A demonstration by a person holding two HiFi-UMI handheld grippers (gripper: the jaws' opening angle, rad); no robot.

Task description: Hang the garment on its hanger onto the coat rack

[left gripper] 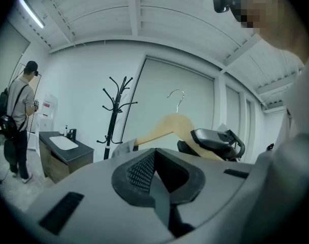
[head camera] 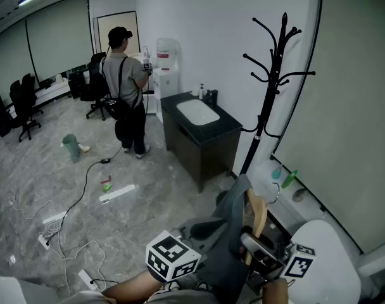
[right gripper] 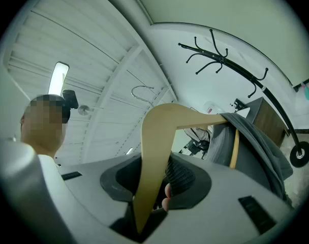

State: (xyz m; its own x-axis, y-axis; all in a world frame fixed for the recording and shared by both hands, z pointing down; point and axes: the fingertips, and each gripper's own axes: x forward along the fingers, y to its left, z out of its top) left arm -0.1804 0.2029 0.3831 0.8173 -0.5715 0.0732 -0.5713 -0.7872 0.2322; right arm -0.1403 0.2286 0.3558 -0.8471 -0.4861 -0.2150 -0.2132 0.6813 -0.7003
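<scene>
At the bottom of the head view we see the right gripper (head camera: pixel 252 249) holding the wooden hanger (head camera: pixel 256 211), with the grey garment (head camera: pixel 233 230) draped over it and hanging low. The left gripper (head camera: pixel 199 230) sits just beside the cloth; we cannot tell from here whether it touches. The coat rack (head camera: pixel 275 75) stands by the wall, ahead and well apart from the hanger. Its pegs are all bare. A bystander (head camera: pixel 126 87) stands far off by a water dispenser (head camera: pixel 167 59), with a black sink cabinet (head camera: pixel 202 132) between that person and the rack.

Left gripper view: the jaws are together and we see nothing between them, so this one carries nothing. Beyond it we see the hanger with its metal hook (left gripper: pixel 177 98) free in the air. The rack stands off to the left and nothing touches it.

Right gripper view: the jaws are clamped on one wooden arm of the hanger, which runs straight down between the pads. A small pinkish spot shows by the pads; we cannot tell what it is. The garment hangs off the far shoulder, and the hook points up and clear. The rack pegs arc across the upper right, apart from the hook.

Progress, as we judge it: the garment is on the hanger and the hanger is gripped, so pickup is done. Left to do: carry it to the rack, lift the hook over a peg, settle it and release. The main risk looks like cloth slipping off the far shoulder.
</scene>
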